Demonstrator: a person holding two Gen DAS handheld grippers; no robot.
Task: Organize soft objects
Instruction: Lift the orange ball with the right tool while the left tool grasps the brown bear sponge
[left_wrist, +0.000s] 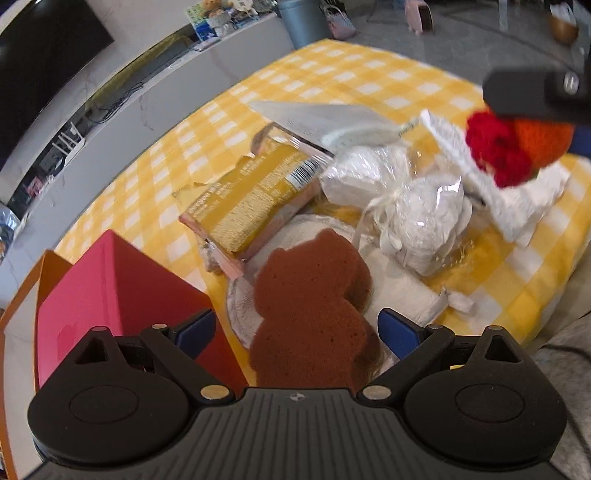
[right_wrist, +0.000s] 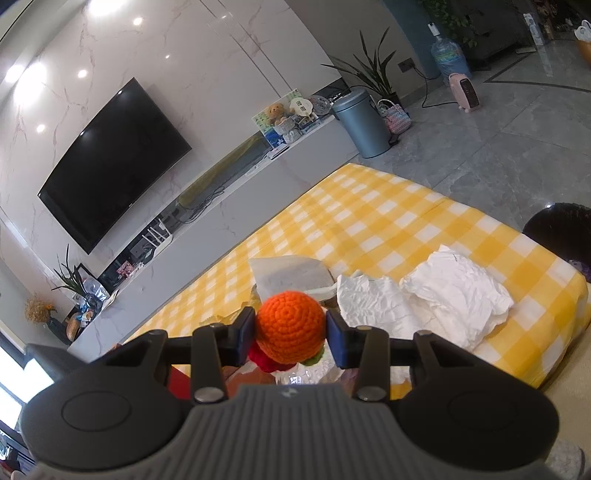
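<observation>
A black television (right_wrist: 110, 162) hangs on the white marble wall (right_wrist: 207, 70) above grey glossy floor tiles (right_wrist: 498, 147).

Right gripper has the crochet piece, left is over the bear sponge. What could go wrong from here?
1. The right gripper pinches only the orange crochet ball; the red crochet part dangles below and may snag.
2. The left gripper is open around the brown bear-shaped sponge, which lies on a white pad; closing could catch both.

a black tv (right_wrist: 114, 162) hangs above a long console (right_wrist: 221, 206), grey bin (right_wrist: 364, 125) beside.
</observation>
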